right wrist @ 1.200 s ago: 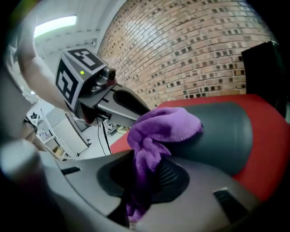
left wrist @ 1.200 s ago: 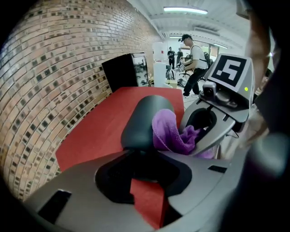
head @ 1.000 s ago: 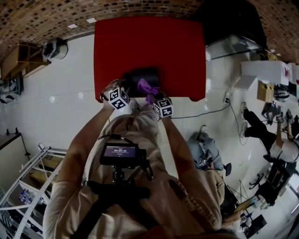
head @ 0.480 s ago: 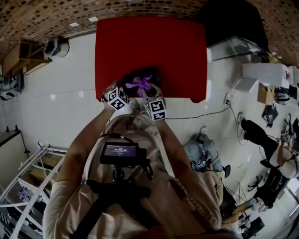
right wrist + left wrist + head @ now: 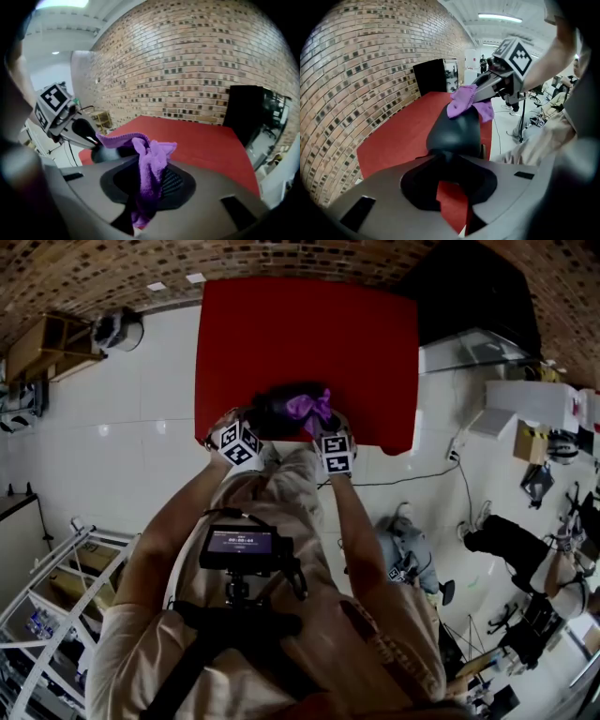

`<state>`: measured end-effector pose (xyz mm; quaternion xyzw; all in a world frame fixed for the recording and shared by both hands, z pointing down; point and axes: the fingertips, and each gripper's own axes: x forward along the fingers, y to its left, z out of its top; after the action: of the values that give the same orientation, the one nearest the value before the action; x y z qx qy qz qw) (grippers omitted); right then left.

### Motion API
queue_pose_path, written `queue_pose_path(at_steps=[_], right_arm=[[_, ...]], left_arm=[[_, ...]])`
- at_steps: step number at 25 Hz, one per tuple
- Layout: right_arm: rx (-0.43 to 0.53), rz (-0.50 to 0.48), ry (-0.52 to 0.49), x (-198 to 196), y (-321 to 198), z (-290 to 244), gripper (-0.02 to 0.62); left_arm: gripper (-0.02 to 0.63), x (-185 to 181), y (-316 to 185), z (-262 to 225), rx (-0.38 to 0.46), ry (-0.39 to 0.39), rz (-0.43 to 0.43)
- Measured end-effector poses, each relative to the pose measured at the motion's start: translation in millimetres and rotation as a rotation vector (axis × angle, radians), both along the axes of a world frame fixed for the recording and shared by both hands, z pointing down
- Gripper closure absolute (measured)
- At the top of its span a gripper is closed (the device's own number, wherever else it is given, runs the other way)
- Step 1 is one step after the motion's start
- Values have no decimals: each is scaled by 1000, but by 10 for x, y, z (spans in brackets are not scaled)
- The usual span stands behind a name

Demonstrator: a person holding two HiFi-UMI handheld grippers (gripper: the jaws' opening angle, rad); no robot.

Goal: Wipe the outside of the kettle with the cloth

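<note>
White floor (image 5: 131, 427) lies open left of the red table (image 5: 309, 324); the table's left edge is bare. Our left hand-held gripper (image 5: 253, 426) comes in over the near edge; in its own view the jaws are nearly together, clamped on a dark lower part of the kettle (image 5: 454, 131), though we can't tell which part. The kettle stands just inside the table's near edge, roughly mid-width; bare red surface runs beyond it to the far edge and out to both sides, so there is plenty of room there and little on our side. The purple cloth (image 5: 309, 407) lies on the kettle's top, toward its right. Our right hand-held gripper (image 5: 325, 426) is just right of it, jaws closed on the cloth, which bunches between them and hangs below. The table's near right corner is close to that gripper; more white floor follows, with a cable on it. The head view gives the table outline and edges but hides both sets of jaws behind the marker cubes; the left gripper view shows the brick wall (image 5: 356, 70) along the table's far side and the cloth touching the kettle; the right gripper view shows the cloth's fold in the jaws and a black cabinet (image 5: 246, 112) past the table's end.
</note>
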<state>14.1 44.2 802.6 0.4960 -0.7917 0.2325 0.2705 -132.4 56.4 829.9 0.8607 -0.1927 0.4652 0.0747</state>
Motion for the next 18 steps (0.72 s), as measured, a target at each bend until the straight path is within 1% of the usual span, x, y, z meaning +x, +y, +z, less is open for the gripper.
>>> queue_pose_path(at_steps=[2, 4, 5, 6, 7, 8, 10, 12, 14, 16, 18], right_arm=[[-50, 76, 3, 341, -55, 149, 501], [-108, 134, 3, 562, -93, 255, 502], [-109, 152, -13, 602, -119, 185, 503], [-90, 154, -39, 576, -155, 28, 503], [-61, 135, -67, 472, -197, -175, 505], [-31, 90, -93, 285, -235, -378, 505], [-10, -55, -128, -269, -257, -631, 505], [-56, -212, -133, -857, -220, -592, 504], [-149, -330, -93, -1286, -165, -329, 503], [-223, -404, -4, -1443, -115, -47, 503], [-237, -415, 67, -1308, -115, 74, 505]], left_arm=[[545, -13, -5, 3, 6, 7, -2], [545, -30, 14, 11, 6, 4, -7], [545, -30, 30, 14, 6, 1, -9], [545, -23, 41, 16, 6, -2, -10], [545, -14, 43, 18, 6, -4, -10], [545, -11, 41, 26, 5, -5, -9], [545, -21, 51, 57, -3, -5, -9], [545, -22, 41, 63, 2, -6, -10], [545, -25, 32, 74, 17, -16, -5], [545, -12, 42, 89, 29, -26, 7], [545, 14, 48, 81, 29, -23, 7]])
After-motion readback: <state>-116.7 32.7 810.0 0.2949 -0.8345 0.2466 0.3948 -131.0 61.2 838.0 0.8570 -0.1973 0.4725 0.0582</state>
